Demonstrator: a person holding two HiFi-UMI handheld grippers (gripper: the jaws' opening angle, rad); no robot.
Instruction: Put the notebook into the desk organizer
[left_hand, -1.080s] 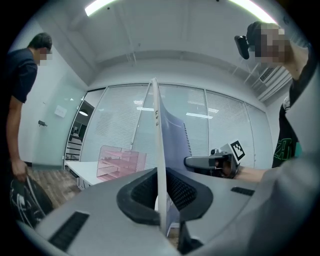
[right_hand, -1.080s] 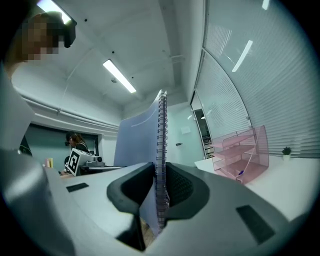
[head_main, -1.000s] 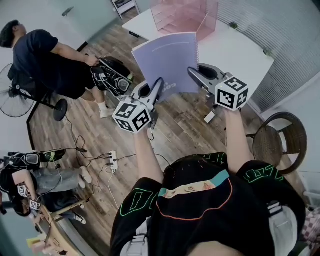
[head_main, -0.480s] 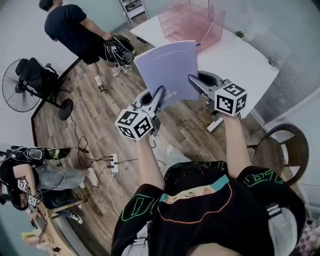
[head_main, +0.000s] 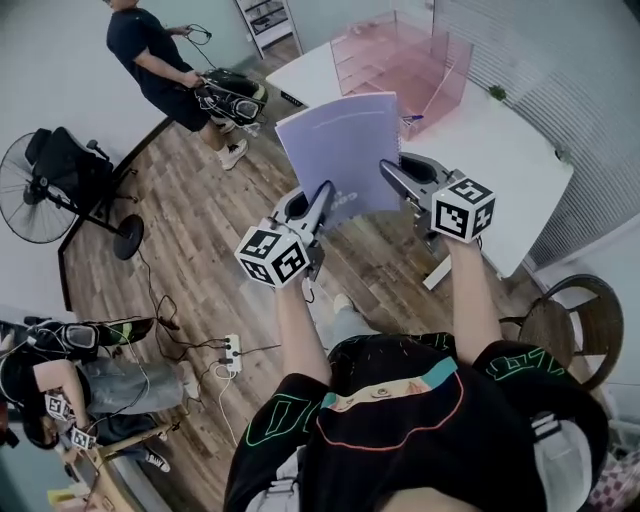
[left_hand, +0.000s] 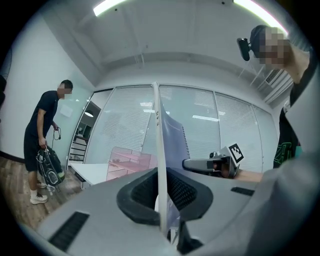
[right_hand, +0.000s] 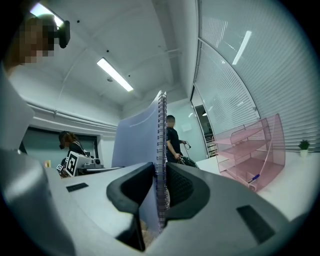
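Left tongs (head_main: 322, 197) are closed down almost fully on the open-side edge of the notebook (head_main: 340, 150), low down near its bottom corner, with the thin cover and pages pinched between the pads. The lavender notebook is held upright in the air over the wooden floor (head_main: 190, 230), short of the table's (head_main: 500, 150) near edge. On its other side, the right tongs (head_main: 392, 175) are set less tightly, because the wire spiral of the spine is clamped between their pads.

The notebook is judged to be light and thin, with bendable covers that could bow or flop if only one edge were gripped. The spine is probably the stiffest place to take hold, though the wire may slide on the pads. A hold low on both edges, as shown, should allow it to be steered into a slot.

Toward the far end of the table the pink translucent desk organizer (head_main: 400, 60) is seen, with stacked trays and a tall side wall. Its trays appear bare, apart from a small blue item (right_hand: 255, 176), perhaps a pen, lying at the lowest front lip.
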